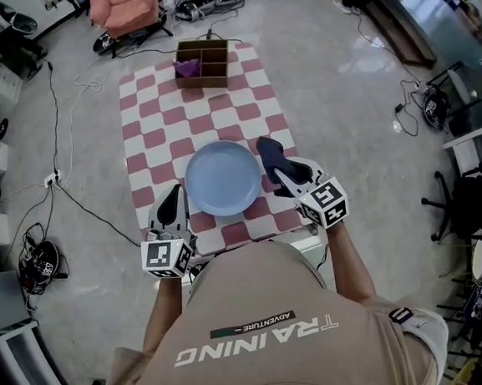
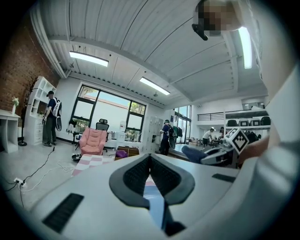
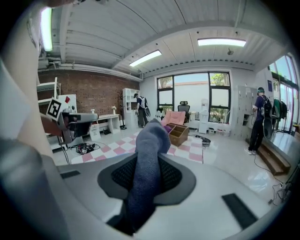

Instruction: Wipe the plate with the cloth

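A light blue plate [image 1: 223, 178] lies in the middle of the pink-and-white checkered table [image 1: 146, 112]. My left gripper [image 1: 175, 200] is at the plate's left edge, level. In the left gripper view its jaws [image 2: 150, 161] are shut on the thin blue rim of the plate [image 2: 154, 206]. My right gripper [image 1: 279, 172] hangs above the plate's right edge, shut on a dark blue cloth [image 1: 269, 153]. In the right gripper view the cloth [image 3: 147, 154] is pinched between the pads and sticks out past the tips, lifted off the table.
A wooden compartment box [image 1: 203, 62] with a purple item [image 1: 186, 67] stands at the table's far end. A pink armchair [image 1: 124, 6] and cables lie on the floor beyond. Shelves and gear stand at the left, chairs at the right.
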A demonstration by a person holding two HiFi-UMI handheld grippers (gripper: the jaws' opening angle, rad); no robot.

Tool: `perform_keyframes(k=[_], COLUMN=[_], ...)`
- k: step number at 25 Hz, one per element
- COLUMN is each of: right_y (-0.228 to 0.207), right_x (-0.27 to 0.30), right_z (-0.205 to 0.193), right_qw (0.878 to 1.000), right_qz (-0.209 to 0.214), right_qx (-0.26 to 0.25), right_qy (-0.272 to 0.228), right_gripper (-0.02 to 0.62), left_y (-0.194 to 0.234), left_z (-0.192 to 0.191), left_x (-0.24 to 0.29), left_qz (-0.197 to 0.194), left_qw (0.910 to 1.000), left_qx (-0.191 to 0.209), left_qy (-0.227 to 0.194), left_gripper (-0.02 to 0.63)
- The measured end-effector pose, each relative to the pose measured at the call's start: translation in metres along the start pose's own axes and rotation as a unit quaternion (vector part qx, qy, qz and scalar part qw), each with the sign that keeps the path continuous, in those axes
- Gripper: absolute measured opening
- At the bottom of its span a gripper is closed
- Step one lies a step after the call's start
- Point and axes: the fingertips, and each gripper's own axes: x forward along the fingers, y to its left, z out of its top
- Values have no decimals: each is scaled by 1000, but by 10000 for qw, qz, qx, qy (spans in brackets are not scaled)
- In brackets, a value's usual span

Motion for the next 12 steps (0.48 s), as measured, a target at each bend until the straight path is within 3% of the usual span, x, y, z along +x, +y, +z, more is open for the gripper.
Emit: perform_keyframes(k=[4,12], right_y=[11,21], right_x=[5,18], right_z=[41,50], right_qw=[9992,9980], right_qz=[209,371], right_qx=[-154,-288], right_qy=[-319,-422], right_gripper=[107,108], left_y=[3,3], left_z=[5,6], left_x=[7,5], left_qz=[62,13], left_qw=[9999,9999], left_qx=[35,99], left_qy=[-77,-51], left_gripper=[12,12])
